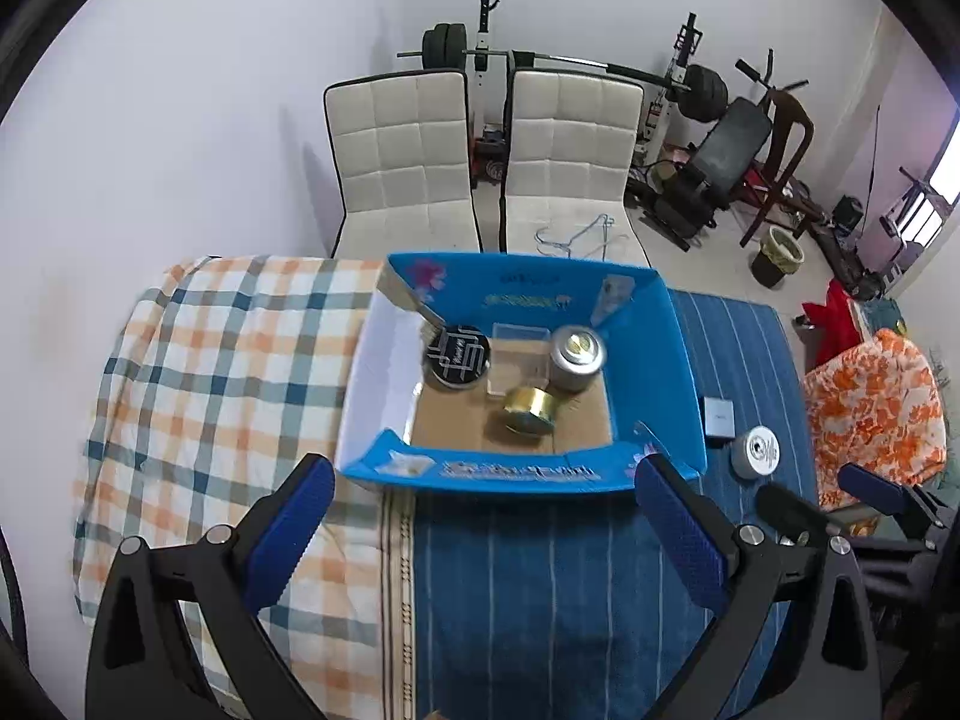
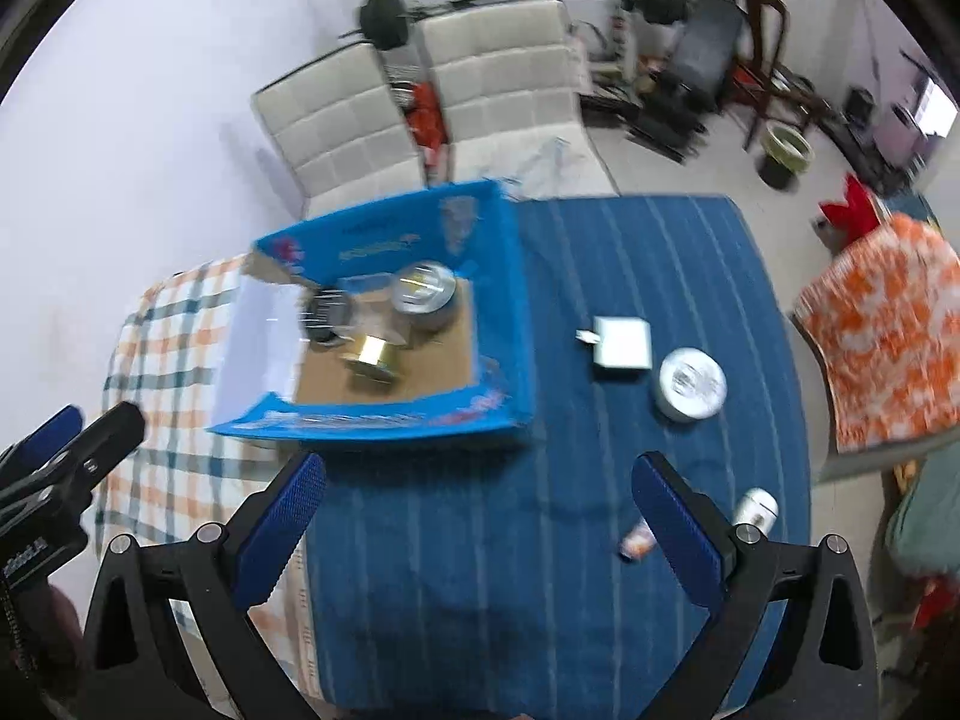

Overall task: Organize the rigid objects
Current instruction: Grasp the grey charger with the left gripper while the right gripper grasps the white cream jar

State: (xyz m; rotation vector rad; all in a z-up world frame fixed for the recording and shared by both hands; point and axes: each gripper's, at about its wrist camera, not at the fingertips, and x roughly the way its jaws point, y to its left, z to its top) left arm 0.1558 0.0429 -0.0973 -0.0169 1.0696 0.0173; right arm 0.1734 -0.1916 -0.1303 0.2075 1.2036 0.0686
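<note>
Blue striped cloth [image 2: 540, 540] covers the right part of the bed, and the big blue cardboard box [image 2: 504, 312] sits at its left edge, holding round tins. To the box's right lie a flat white square box [image 2: 624, 343], then a round white tin [image 2: 691, 384] — both ahead and to the right of the right gripper [image 2: 477, 516], with open cloth between. A small white bottle [image 2: 757, 507] lies just beside its right finger. The left gripper [image 1: 483, 516] hangs before the box. Both grippers' fingers are wide apart, holding nothing.
</note>
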